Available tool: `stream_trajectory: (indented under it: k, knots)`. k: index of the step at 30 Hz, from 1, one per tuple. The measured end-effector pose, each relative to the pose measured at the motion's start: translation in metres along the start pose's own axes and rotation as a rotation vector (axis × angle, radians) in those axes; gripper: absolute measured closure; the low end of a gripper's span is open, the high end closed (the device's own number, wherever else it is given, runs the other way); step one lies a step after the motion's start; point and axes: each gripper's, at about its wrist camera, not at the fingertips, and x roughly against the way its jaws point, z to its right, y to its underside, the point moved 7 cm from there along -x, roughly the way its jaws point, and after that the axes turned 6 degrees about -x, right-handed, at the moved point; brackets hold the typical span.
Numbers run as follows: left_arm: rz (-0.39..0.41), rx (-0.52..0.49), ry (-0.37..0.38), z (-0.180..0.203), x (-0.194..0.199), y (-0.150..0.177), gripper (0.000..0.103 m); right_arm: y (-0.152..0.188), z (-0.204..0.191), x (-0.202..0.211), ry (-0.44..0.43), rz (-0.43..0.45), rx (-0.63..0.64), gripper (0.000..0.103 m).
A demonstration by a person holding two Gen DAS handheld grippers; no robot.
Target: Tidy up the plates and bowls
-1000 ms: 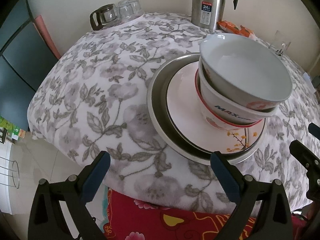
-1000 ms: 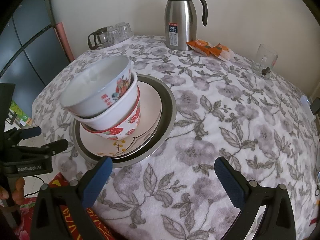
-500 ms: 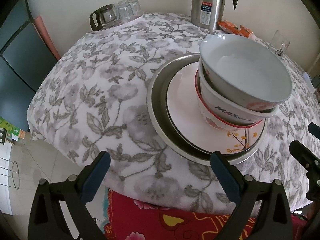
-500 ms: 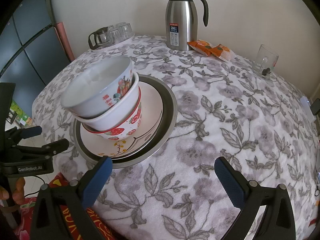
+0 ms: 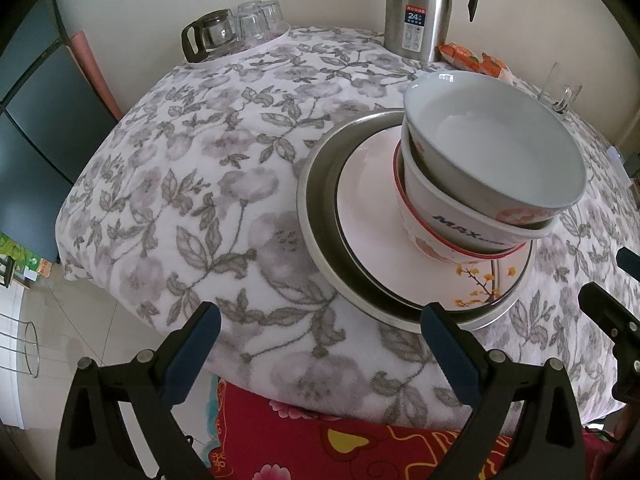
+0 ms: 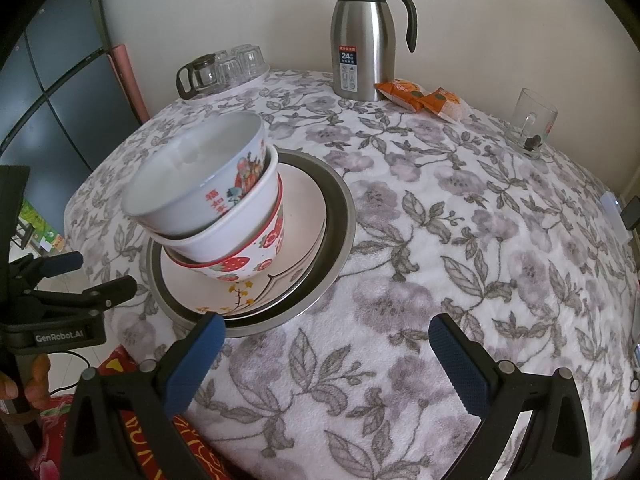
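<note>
Three bowls stand nested and leaning on a white flowered plate (image 5: 368,216) (image 6: 300,208), which lies in a steel dish (image 5: 316,208) (image 6: 340,216). The top bowl (image 5: 492,144) (image 6: 192,172) is white inside. Under it sit a white bowl (image 5: 460,220) (image 6: 224,236) and a strawberry-patterned bowl (image 6: 244,260) (image 5: 424,240). My left gripper (image 5: 318,332) (image 6: 76,276) is open at the table's near edge, just short of the dish. My right gripper (image 6: 328,344) is open too, low over the cloth to the right of the dish, holding nothing.
The round table wears a grey floral cloth (image 6: 460,220). At the back stand a steel thermos (image 6: 364,40) (image 5: 416,8), a tray of upturned glasses with a glass pot (image 6: 224,68) (image 5: 236,28), orange snack packets (image 6: 420,96) and a glass mug (image 6: 532,120). A red patterned cloth (image 5: 340,440) hangs below.
Both views have shifted slightly, as if the grippers edged a little nearer the table. The stack of dishes has not moved and both grippers stay open.
</note>
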Motion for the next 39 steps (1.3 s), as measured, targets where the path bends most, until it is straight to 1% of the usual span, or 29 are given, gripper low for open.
stream_trajectory:
  k: [39]
  knots:
    - [0.015,0.023,0.001,-0.0043,0.0026,-0.002,0.003,0.0002,-0.0013,-0.0026,0.006,-0.008,-0.003,0.0]
